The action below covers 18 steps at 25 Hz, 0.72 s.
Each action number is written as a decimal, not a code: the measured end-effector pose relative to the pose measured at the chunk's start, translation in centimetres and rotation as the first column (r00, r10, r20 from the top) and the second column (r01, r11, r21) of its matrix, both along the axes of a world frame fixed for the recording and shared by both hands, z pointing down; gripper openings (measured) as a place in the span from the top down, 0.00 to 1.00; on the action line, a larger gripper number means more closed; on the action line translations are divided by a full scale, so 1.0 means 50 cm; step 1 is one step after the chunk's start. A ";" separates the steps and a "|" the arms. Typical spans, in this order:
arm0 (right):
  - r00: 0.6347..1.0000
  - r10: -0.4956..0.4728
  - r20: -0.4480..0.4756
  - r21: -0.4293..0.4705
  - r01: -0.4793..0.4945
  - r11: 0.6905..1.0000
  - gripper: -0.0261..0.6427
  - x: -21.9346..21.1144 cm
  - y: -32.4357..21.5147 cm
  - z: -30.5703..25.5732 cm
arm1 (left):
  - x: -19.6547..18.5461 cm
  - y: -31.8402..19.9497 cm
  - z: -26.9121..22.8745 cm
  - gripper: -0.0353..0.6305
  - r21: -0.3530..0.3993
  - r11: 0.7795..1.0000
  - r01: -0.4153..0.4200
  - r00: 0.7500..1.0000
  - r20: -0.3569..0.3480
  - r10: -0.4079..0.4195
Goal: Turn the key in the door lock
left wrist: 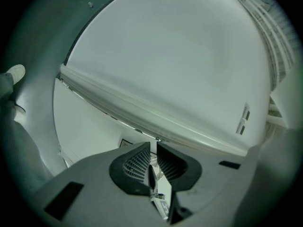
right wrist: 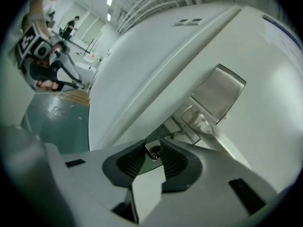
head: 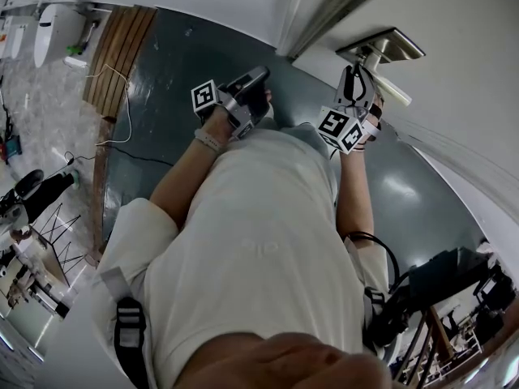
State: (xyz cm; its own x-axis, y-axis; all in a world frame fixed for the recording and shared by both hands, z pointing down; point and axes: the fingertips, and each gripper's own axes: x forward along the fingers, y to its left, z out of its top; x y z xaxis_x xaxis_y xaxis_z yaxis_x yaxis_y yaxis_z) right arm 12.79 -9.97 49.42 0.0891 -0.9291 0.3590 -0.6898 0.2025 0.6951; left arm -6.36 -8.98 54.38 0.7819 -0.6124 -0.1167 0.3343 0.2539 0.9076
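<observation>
My right gripper [head: 358, 78] is up against the white door [head: 454, 47], just under the square metal handle plate [head: 381, 47] and its lever [head: 392, 91]. In the right gripper view the small metal key [right wrist: 152, 152] sticks out of the lock below the plate [right wrist: 218, 91]. Its head fills the gap between the pad tips of the right gripper [right wrist: 152, 147], which is shut on it. My left gripper [head: 255, 78] hangs clear of the door, over the floor. Its ribbed pads [left wrist: 138, 162] stand a narrow slit apart around nothing, with the left gripper [left wrist: 153, 151] facing a bare white panel [left wrist: 170, 60].
The door frame [head: 324, 14] runs between the two grippers. Dark green floor [head: 162, 120] lies below, with wooden planks [head: 122, 55] and a loose cable [head: 122, 140] at the left. A white shoe [left wrist: 15, 73] shows at the left edge. Equipment [head: 438, 282] crowds the lower right.
</observation>
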 end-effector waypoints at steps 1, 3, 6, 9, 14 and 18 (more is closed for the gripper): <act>0.998 0.007 0.056 0.003 -0.007 1.000 0.81 0.000 0.000 -0.003 | -0.002 0.000 -0.001 0.88 0.000 1.000 0.002 1.000 0.000 -0.002; 0.987 0.017 0.160 0.007 -0.019 1.000 0.81 0.004 -0.001 -0.006 | -0.004 0.000 0.001 0.88 -0.001 1.000 0.005 1.000 0.002 -0.005; 0.955 0.034 0.295 0.010 -0.039 0.999 0.81 0.011 -0.005 -0.006 | -0.002 -0.003 0.007 0.88 -0.005 1.000 0.009 1.000 0.007 -0.009; 0.888 0.055 0.456 0.019 -0.071 0.997 0.81 0.015 -0.008 -0.011 | -0.005 -0.003 0.008 0.88 -0.008 1.000 0.013 1.000 0.009 -0.013; 0.578 0.097 0.810 -0.006 -0.157 0.988 0.84 0.038 -0.003 -0.005 | -0.008 0.000 0.009 0.88 -0.009 1.000 0.019 1.000 0.010 -0.019; 0.279 0.087 0.956 -0.035 -0.187 0.982 0.84 0.046 -0.004 -0.007 | -0.009 0.002 0.007 0.88 -0.009 1.000 0.021 1.000 0.010 -0.021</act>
